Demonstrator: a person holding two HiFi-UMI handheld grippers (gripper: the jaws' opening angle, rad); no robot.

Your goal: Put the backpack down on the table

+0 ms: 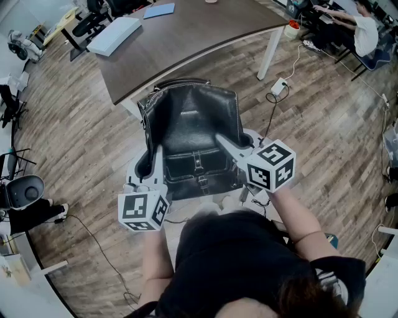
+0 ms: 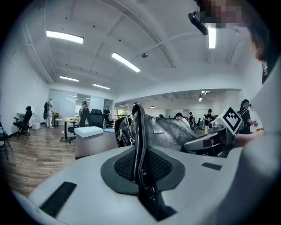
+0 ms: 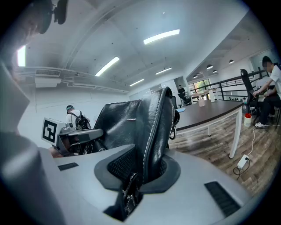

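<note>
I hold a black leather backpack (image 1: 189, 124) in the air between both grippers, upright, just in front of the near edge of the dark brown table (image 1: 205, 31). My left gripper (image 1: 151, 163) is shut on the bag's left side edge, which shows as a thin leather seam (image 2: 138, 132) pinched between the pads. My right gripper (image 1: 225, 143) is shut on the bag's right side, a stitched leather edge (image 3: 156, 127) wedged between its pads. In the left gripper view the right gripper (image 2: 210, 140) shows across the bag; in the right gripper view the left gripper (image 3: 79, 136) does.
On the table lie a pale blue block (image 1: 115, 35) and a blue sheet (image 1: 159, 10). A power strip (image 1: 278, 86) with cables lies on the wood floor by the white table leg (image 1: 270, 53). A seated person (image 1: 364, 31) is at the far right.
</note>
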